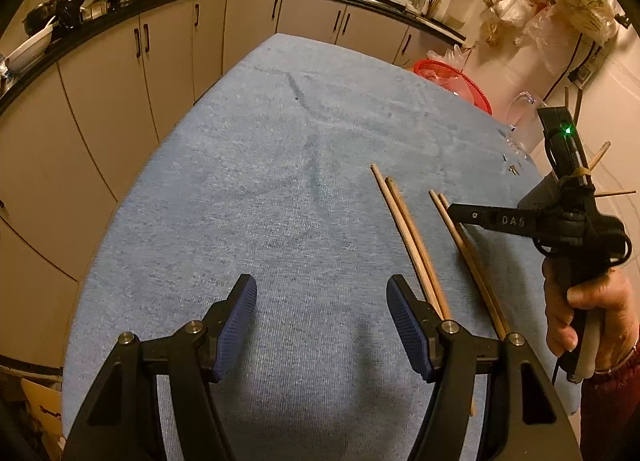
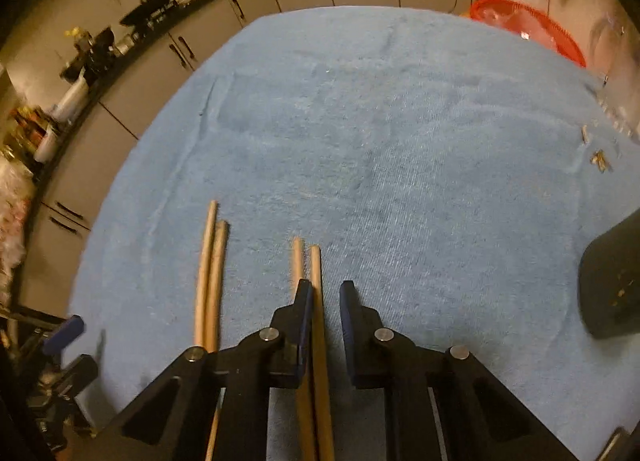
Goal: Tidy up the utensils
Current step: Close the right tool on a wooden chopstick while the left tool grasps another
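Observation:
Two pairs of wooden chopsticks lie on the blue cloth (image 1: 280,181). In the left wrist view the left pair (image 1: 404,229) runs under my left gripper's right finger. My left gripper (image 1: 322,321) hangs open over bare cloth with nothing between its fingers. A hand holds my right gripper (image 1: 464,215) down over the right pair (image 1: 460,253). In the right wrist view the right gripper (image 2: 326,301) stands nearly closed. One chopstick of the right pair (image 2: 316,265) lies along its left pad, and a gap still shows at the right pad. The other pair (image 2: 210,281) lies to its left.
A red basket (image 1: 452,81) sits at the cloth's far right corner beside a clear jug (image 1: 520,117). A dark holder (image 2: 612,281) stands at the right edge, with sticks poking out behind the right gripper. Small scraps (image 2: 598,159) lie near it. Cabinets and a cluttered counter ring the table.

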{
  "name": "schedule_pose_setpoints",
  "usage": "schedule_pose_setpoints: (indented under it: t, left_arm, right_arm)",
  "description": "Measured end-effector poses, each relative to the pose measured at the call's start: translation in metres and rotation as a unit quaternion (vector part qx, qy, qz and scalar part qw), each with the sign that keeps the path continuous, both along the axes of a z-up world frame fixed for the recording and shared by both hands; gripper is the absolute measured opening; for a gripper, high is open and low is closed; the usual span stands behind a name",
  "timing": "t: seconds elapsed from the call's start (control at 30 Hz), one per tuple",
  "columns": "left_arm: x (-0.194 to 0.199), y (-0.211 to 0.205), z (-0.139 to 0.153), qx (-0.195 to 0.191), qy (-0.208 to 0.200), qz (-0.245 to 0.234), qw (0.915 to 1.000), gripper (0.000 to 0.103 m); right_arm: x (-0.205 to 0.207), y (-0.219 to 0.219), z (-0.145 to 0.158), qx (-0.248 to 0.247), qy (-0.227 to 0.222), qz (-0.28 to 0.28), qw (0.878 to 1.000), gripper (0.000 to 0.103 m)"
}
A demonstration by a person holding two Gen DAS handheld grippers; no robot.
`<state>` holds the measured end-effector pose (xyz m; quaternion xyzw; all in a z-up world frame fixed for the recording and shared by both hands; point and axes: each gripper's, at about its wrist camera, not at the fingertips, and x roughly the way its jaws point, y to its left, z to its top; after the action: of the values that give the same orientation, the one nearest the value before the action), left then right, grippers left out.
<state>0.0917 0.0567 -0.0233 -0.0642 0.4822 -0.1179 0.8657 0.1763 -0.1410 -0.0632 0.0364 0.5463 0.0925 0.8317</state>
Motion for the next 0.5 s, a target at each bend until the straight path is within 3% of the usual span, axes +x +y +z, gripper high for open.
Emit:
schedule_pose_setpoints:
  t: [0.1, 0.2, 0.43, 0.5]
  left_arm:
    - [0.012, -0.007, 0.001, -0.005, 0.011, -0.011, 0.9999, 0.068]
    - [0.031, -0.017, 0.005, -0.010, 0.025, -0.018, 0.9995, 0.068]
    - [0.085, -0.047, -0.003, -0.021, 0.084, -0.017, 0.9961, 0.066]
    - [0.097, -0.054, -0.009, -0.007, 0.101, -0.006, 0.9948, 0.050]
  right_arm:
    - [-0.001, 0.006, 0.000, -0.046, -0.010, 0.013, 0.999, 0.008]
    - [-0.004, -0.004, 0.000, -0.062, -0.012, -0.001, 0.998, 0.007]
    - [-0.025, -0.045, -0.002, 0.011, -0.011, -0.057, 0.998, 0.007]
    - [-0.030, -0.050, -0.003, 0.021, -0.013, -0.062, 0.998, 0.007]
